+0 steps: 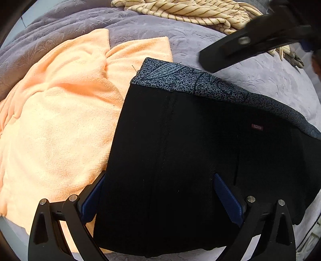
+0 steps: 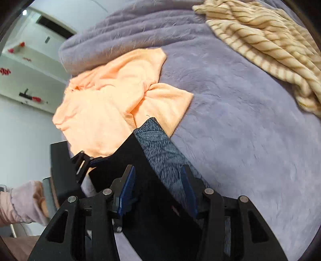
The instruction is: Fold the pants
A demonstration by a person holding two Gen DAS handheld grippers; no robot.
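Observation:
The black pants [image 1: 180, 160] lie folded into a block on the purple blanket, with a grey speckled waistband [image 1: 186, 80] along the far edge and a small red label [image 1: 257, 127]. My left gripper [image 1: 158, 190] is open, its blue-padded fingers [image 1: 226, 198] spread over the near part of the pants. My right gripper [image 2: 158, 190] is open above the waistband end of the pants [image 2: 160, 200]; it also shows as a blurred black shape in the left wrist view [image 1: 250, 46]. The left gripper shows in the right wrist view [image 2: 84, 162] at the pants' left edge.
A peach towel [image 1: 56, 120] lies crumpled left of the pants, partly under them. A cream striped cloth [image 1: 190, 14] lies at the far side of the purple blanket [image 1: 260, 80]. A white wall and shelf [image 2: 30, 60] stand beyond the bed.

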